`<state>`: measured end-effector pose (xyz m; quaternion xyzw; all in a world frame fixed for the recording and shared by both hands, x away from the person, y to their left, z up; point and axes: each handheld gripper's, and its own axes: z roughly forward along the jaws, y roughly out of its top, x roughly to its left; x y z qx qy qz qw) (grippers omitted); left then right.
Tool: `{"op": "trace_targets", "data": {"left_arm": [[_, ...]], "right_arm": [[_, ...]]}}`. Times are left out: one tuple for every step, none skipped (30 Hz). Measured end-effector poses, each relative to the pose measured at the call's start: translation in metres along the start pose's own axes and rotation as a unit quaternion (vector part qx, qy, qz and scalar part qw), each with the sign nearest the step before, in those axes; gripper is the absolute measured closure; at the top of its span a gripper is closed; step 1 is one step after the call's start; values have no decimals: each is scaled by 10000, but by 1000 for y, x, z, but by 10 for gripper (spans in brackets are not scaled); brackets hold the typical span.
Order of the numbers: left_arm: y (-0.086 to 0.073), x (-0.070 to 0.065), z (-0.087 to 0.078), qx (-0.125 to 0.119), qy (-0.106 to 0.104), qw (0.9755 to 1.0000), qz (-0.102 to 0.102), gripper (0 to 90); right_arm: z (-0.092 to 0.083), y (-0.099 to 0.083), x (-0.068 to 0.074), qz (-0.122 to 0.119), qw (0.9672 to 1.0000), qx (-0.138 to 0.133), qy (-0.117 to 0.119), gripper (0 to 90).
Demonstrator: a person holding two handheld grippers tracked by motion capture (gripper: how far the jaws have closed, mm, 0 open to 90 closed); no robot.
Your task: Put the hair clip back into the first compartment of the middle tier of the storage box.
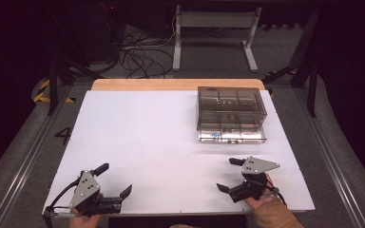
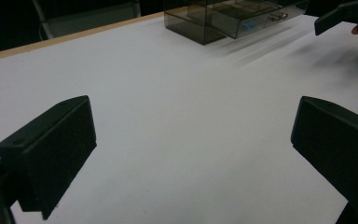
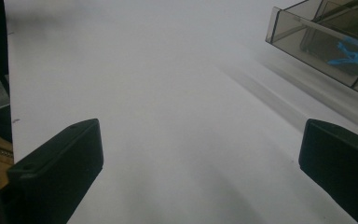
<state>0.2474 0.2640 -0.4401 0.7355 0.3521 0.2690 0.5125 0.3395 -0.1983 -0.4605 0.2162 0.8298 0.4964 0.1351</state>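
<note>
A smoky clear plastic drawer box [image 1: 231, 107] stands at the back right of the white table [image 1: 152, 142]. Its bottom drawer [image 1: 231, 134] is pulled out toward me, with a small blue item [image 1: 215, 135] inside. That drawer and blue item [image 3: 347, 53] appear at the top right of the right gripper view, and the box [image 2: 223, 16] at the top of the left gripper view. My left gripper [image 1: 114, 180] rests near the front left edge, open and empty. My right gripper [image 1: 229, 175] hovers at the front right, open, with nothing between its jaws.
A wooden strip [image 1: 176, 84] borders the table's far edge. Beyond it stand a white frame [image 1: 214, 28] and tangled cables [image 1: 138, 54] on the floor. Metal rails [image 1: 24, 156] run along both sides of the table.
</note>
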Motion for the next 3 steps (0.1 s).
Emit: {"op": "trace_targets", "data": {"left_arm": [[0,1,0,-2,12,10000,23,7],[0,1,0,-2,7,10000,12,7],[0,1,0,-5,6,10000,4,7]], "right_arm": [[-1,0,0,8,10000,-11,17,3],[-1,0,0,7,10000,-11,11,3],[-1,0,0,2,10000,-4,0,3]]}}
